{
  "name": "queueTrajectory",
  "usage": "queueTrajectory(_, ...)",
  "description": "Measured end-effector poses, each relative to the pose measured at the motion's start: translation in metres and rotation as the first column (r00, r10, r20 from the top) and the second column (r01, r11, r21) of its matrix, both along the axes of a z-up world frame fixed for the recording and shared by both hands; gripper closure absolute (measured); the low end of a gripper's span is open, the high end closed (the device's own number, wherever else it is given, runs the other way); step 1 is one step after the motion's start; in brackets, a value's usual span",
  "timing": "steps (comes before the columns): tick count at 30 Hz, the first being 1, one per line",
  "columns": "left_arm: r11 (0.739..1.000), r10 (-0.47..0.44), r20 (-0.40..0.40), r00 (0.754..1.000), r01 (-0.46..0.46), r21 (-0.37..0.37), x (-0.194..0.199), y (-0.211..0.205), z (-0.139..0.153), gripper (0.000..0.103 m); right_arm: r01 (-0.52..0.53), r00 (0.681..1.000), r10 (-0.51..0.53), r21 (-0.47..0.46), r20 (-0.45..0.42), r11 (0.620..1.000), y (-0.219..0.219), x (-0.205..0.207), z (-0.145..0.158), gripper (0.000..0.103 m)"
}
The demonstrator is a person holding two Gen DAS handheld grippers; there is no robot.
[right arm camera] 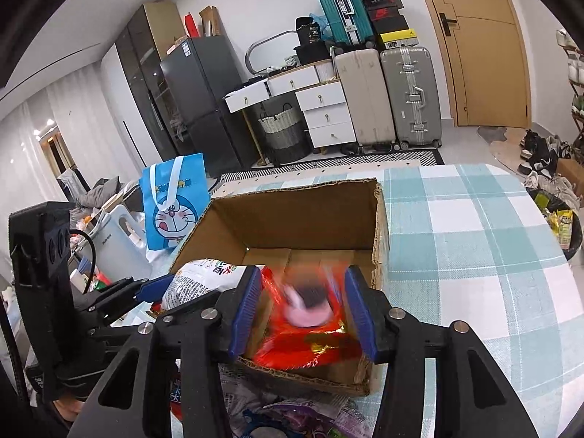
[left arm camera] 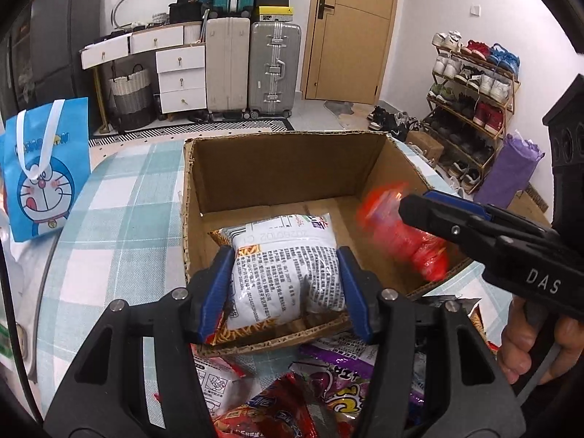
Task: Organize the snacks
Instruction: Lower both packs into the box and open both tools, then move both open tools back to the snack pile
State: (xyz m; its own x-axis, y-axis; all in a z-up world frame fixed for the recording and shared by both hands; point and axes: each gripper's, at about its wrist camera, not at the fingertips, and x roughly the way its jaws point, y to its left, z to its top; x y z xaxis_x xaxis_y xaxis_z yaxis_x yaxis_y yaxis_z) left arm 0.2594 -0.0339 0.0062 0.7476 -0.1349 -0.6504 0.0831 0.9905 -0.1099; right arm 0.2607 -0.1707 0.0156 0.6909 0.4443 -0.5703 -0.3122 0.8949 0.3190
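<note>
Left tool (left arm camera: pixel 286 281) pinches our white packet (left arm camera: pixel 286 266), right tool (right arm camera: pixel 303 308) the blurred red packet (right arm camera: pixel 306 328), over the box's (left arm camera: pixel 284 168) 6 o'clock rim, where we risk snagging.

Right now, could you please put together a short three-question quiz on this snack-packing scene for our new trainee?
1. True or false: the left gripper holds a white snack bag over the cardboard box.
2. What colour is the packet between the fingers of the right gripper? A) red B) green C) black
3. Fill in: the blue cartoon gift bag stands to the ____ of the box in the left wrist view.

Key: 1 true; 2 A; 3 left.
</note>
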Motion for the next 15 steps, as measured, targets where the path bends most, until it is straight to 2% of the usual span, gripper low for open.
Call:
queueTrajectory(3, 1.0, 0.003, 0.023, 1.0, -0.003, 0.012, -0.003, 0.001, 0.002, 0.049, 0.003, 1.0, -0.003, -0.017, 0.022, 1.0, -0.001, -0.008, 0.007, 0.044)
queueTrajectory(5, 0.999, -0.012, 0.052, 0.999, 0.01, 0.032, -0.011, -0.001, 0.007, 0.045, 0.005, 0.999, -0.004, -0.019, 0.042, 1.0, -0.004, -0.018, 0.012, 0.027)
queueTrajectory(6, 0.999, -0.016, 0.063, 0.998, 0.013, 0.04, -0.016, -0.002, 0.01, 0.039, 0.004, 0.999, -0.004, -0.014, 0.051, 1.0, -0.005, -0.023, 0.014, 0.022)
queueTrajectory(8, 0.998, -0.018, 0.091, 0.996, 0.013, 0.06, -0.028, -0.003, 0.016, 0.022, 0.0, 0.998, 0.0, -0.005, 0.063, 1.0, -0.008, -0.033, 0.018, 0.006)
queueTrajectory(9, 0.997, -0.016, 0.108, 0.994, 0.008, 0.071, -0.037, -0.005, 0.02, 0.015, 0.001, 0.998, -0.001, -0.006, 0.067, 1.0, -0.01, -0.039, 0.02, 0.003)
queueTrajectory(11, 0.997, -0.02, 0.127, 0.992, 0.01, 0.079, -0.054, -0.003, 0.026, 0.015, 0.013, 0.997, -0.012, -0.016, 0.081, 1.0, -0.013, -0.05, 0.023, 0.001)
queueTrajectory(13, 0.998, -0.02, 0.123, 0.992, 0.011, 0.069, -0.07, 0.001, 0.031, 0.0, 0.027, 0.996, -0.024, -0.03, 0.091, 0.999, -0.016, -0.063, 0.024, 0.001)
queueTrajectory(15, 0.999, -0.011, 0.133, 0.991, 0.005, 0.051, -0.087, 0.012, 0.033, 0.001, 0.034, 0.995, -0.03, -0.041, 0.095, 0.999, -0.018, -0.075, 0.023, 0.001)
